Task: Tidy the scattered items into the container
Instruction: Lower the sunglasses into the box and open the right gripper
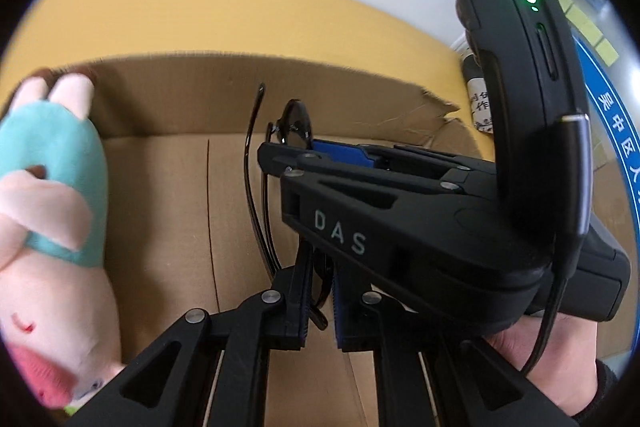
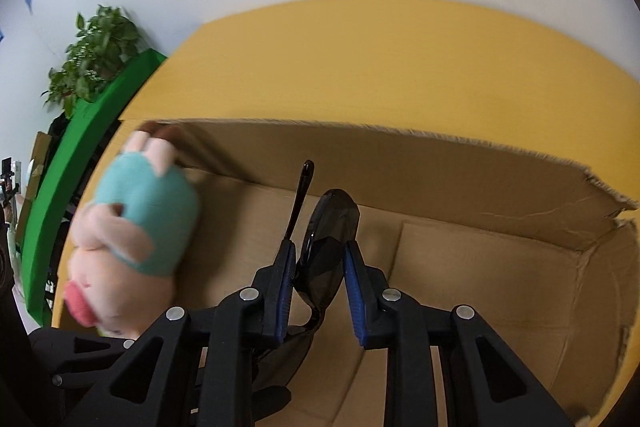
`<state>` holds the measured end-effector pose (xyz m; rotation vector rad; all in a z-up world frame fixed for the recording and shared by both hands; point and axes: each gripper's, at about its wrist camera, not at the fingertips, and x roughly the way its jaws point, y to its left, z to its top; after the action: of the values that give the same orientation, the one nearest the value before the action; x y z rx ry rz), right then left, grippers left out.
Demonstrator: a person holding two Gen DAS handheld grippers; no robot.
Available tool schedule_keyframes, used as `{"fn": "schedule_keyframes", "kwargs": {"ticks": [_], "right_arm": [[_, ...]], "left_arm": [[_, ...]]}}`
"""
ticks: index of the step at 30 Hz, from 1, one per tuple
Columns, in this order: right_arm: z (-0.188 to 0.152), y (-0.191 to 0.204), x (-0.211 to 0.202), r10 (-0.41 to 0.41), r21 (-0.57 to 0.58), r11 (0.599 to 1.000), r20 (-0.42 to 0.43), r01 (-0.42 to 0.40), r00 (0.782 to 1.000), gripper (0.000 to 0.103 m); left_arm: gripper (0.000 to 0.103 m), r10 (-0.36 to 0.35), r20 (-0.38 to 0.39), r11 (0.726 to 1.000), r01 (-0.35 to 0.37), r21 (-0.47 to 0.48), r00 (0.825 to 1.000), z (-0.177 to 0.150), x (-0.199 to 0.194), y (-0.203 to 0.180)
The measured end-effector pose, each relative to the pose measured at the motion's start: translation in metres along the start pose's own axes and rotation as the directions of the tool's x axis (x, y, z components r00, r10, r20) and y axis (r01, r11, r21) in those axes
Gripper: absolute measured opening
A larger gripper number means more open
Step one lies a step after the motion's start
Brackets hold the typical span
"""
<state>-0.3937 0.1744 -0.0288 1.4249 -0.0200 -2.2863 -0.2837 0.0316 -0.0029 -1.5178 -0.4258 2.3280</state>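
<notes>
Both the left gripper (image 1: 320, 303) and right gripper (image 2: 318, 287) clench the sunglasses (image 2: 326, 239) (over the cardboard box (image 2: 500, 267)); lower them gently before releasing.

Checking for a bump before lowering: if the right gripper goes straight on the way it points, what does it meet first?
Probably the cardboard box floor. The right gripper, holding the sunglasses, points down into it; the plush toy lies off to the side. Depth is unclear.

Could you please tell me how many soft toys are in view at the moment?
1. The soft toy, pink with a teal top, is at the left end of the cardboard box. Others may be hidden behind the grippers.
</notes>
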Motion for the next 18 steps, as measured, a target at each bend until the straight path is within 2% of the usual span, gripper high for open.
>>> {"fn": "schedule_keyframes", "kwargs": {"ticks": [6, 8, 9, 11, 12, 13, 16, 18], "right_arm": [[0.004, -0.013, 0.025, -0.046, 0.013, 0.999, -0.025, 0.046, 0.999, 0.025], [0.003, -0.017, 0.029, -0.035, 0.032, 0.999, -0.019, 0.035, 0.999, 0.027], [0.002, -0.018, 0.029, -0.032, 0.035, 0.999, -0.018, 0.032, 0.999, 0.029], [0.0, -0.017, 0.025, -0.024, 0.031, 0.999, -0.019, 0.024, 1.0, 0.04], [0.0, -0.017, 0.02, -0.022, 0.03, 0.999, -0.011, 0.022, 1.0, 0.051], [-0.001, -0.018, 0.012, -0.021, 0.03, 0.999, 0.006, 0.02, 1.0, 0.055], [-0.003, -0.024, -0.015, -0.003, 0.053, 0.999, 0.049, 0.0, 0.999, 0.055], [-0.004, -0.022, -0.023, 0.015, 0.036, 0.999, 0.046, -0.016, 0.999, 0.055]], "left_arm": [[0.008, -0.025, -0.056, 0.999, 0.022, -0.045, 0.998, 0.001, 0.023, 0.012], [0.008, -0.037, -0.082, 0.997, 0.031, -0.071, 0.996, 0.0, 0.029, 0.018], [0.01, -0.04, -0.089, 0.996, 0.032, -0.084, 0.995, -0.001, 0.03, 0.021], [0.02, -0.047, -0.092, 0.994, 0.037, -0.107, 0.995, -0.005, 0.027, 0.026], [0.03, -0.039, -0.087, 0.994, 0.029, -0.108, 0.995, -0.007, 0.023, 0.026], [0.038, -0.025, -0.076, 0.995, 0.017, -0.101, 0.997, -0.009, 0.016, 0.026], [0.04, -0.004, -0.014, 0.997, 0.003, -0.076, 1.0, -0.02, -0.013, 0.023], [0.04, 0.005, 0.032, 0.997, -0.002, -0.073, 0.999, -0.03, -0.037, 0.022]]}}
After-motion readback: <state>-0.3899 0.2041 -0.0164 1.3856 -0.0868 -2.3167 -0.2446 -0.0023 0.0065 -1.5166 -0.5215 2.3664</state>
